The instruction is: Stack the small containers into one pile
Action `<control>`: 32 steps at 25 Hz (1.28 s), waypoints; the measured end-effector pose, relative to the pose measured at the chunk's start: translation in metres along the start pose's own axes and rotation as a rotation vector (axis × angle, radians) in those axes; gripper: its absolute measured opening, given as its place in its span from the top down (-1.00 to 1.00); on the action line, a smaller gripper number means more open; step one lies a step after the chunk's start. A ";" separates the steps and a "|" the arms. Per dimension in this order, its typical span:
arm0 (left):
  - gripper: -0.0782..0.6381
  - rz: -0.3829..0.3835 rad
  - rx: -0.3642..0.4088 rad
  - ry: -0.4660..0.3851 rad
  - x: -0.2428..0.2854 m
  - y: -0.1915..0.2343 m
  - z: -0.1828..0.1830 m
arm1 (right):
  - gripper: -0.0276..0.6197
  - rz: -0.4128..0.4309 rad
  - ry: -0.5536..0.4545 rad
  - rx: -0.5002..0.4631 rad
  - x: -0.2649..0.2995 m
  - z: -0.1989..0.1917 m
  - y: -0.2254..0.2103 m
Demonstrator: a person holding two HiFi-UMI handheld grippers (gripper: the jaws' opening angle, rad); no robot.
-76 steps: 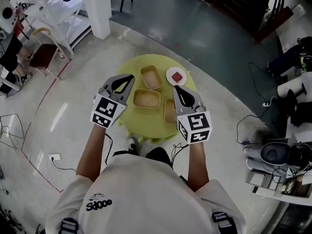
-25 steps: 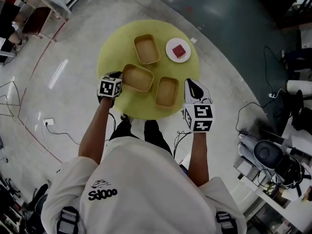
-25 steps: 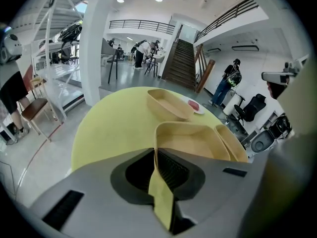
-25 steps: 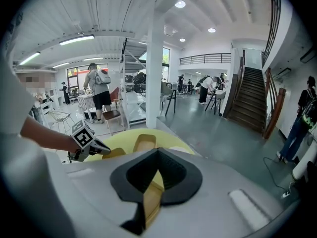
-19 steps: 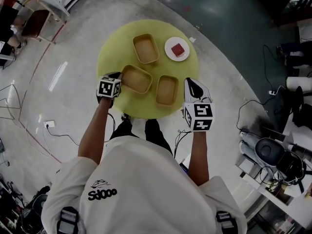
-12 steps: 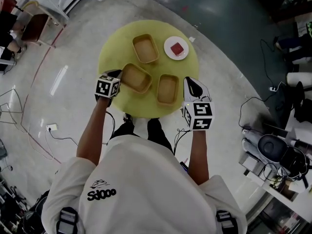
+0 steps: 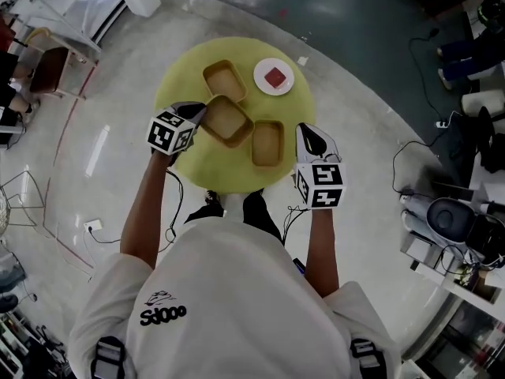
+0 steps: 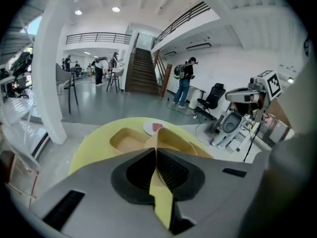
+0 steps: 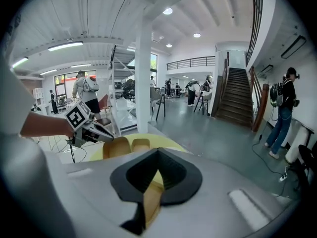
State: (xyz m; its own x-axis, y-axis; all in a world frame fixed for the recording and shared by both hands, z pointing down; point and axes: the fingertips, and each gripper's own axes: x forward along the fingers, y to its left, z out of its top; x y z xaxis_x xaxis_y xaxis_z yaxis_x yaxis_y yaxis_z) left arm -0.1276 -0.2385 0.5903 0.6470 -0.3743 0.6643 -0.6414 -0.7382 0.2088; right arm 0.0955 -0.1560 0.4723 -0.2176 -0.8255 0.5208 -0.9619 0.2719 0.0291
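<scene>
Three tan rectangular containers are on the round yellow table (image 7: 177,164). My left gripper (image 7: 199,110) (image 8: 157,150) is shut on the near rim of the middle container (image 7: 227,121) (image 8: 173,142). That container is tilted and raised at the table's left, close to the far container (image 7: 225,81) (image 8: 126,140). The third container (image 7: 267,143) lies flat at the near right. My right gripper (image 7: 304,131) (image 9: 157,151) hangs just right of it, by the table's edge, jaws shut with nothing between the tips. In the right gripper view the left gripper (image 9: 91,129) shows beside the held container (image 9: 118,147).
A white plate (image 7: 274,77) (image 8: 153,128) with a red square piece sits at the table's far right. Bare concrete floor surrounds the table, with cables, chairs and equipment farther out. People stand in the hall behind.
My left gripper has carried the middle container away from me toward the far container, lifting and turning it. The right gripper has stayed by the near right container.
</scene>
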 end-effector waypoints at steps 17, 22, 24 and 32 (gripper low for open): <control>0.72 -0.429 0.294 0.208 0.076 -0.105 0.038 | 0.88 -0.134 0.025 0.109 -0.046 -0.041 -0.033; 0.73 -0.493 0.327 0.279 0.096 -0.122 0.033 | 0.88 -0.154 0.034 0.138 -0.051 -0.050 -0.041; 0.72 -0.517 0.334 0.308 0.104 -0.129 0.030 | 0.88 -0.162 0.040 0.149 -0.053 -0.054 -0.047; 0.72 -0.569 0.360 0.420 0.133 -0.140 0.019 | 0.88 -0.173 0.061 0.179 -0.051 -0.064 -0.063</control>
State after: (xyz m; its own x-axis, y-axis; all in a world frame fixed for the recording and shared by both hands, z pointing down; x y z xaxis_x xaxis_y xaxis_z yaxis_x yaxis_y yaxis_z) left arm 0.0564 -0.1956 0.6361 0.5802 0.3054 0.7551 -0.0397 -0.9153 0.4007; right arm 0.1779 -0.0989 0.4983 -0.0416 -0.8194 0.5717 -0.9991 0.0323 -0.0265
